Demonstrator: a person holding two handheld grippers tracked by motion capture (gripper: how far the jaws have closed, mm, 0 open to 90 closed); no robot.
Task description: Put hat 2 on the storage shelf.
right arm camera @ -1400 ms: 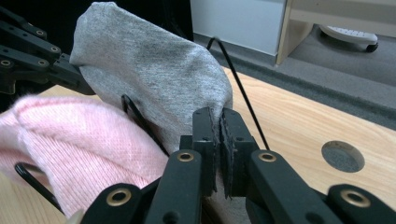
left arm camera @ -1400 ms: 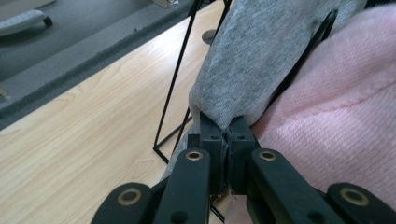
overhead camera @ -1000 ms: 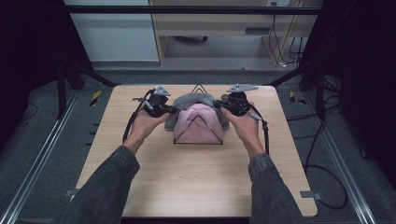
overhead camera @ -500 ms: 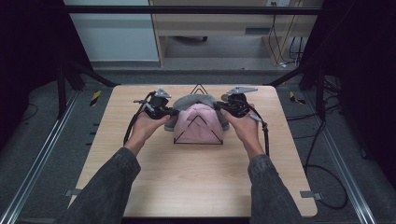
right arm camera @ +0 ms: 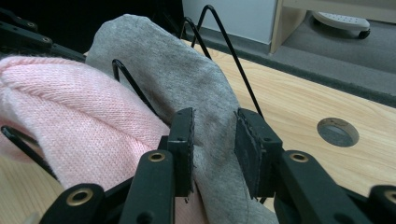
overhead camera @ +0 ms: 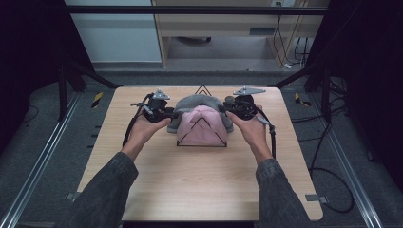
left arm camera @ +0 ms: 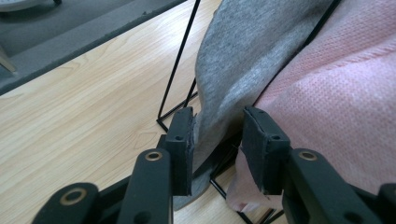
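A black wire rack (overhead camera: 202, 87) stands at the far middle of the wooden table (overhead camera: 190, 180). A grey knit cloth (overhead camera: 199, 100) hangs over its back part and a pink knit cloth (overhead camera: 202, 127) over its front. My left gripper (overhead camera: 172, 115) is at the rack's left side. Its jaws (left arm camera: 217, 135) have just been opening, and the grey cloth's edge (left arm camera: 233, 79) hangs loosely between them. My right gripper (overhead camera: 224, 110) is at the rack's right side. Its jaws (right arm camera: 214, 135) have also just been opening around the grey cloth (right arm camera: 187, 84), with the pink cloth (right arm camera: 79, 126) beside them.
A round hole (right arm camera: 337, 131) sits in the tabletop near the right gripper. Cables trail from both grippers down the table's sides. A wooden cabinet (overhead camera: 214, 28) stands beyond the far edge. Dark frame bars flank the table.
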